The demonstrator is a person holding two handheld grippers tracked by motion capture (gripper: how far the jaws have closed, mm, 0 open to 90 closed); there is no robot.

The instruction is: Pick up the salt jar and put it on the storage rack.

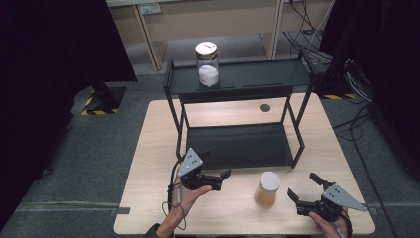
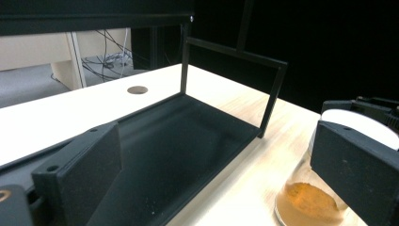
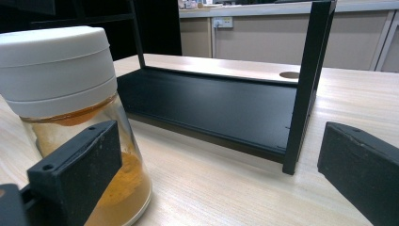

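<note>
1 white-lidded jar of orange powder stands on the table between 2 grippers. The left gripper and right gripper both gape, holding nothing. 1 more jar tops the black rack.

In the left gripper view the white-lidded jar is half covered by the nearer black jaw and cut off by the bottom edge. In the right gripper view its base is masked by a jaw. The contents of the gold-lidded jar on the black shelf rack cannot be identified in the high view.
</note>
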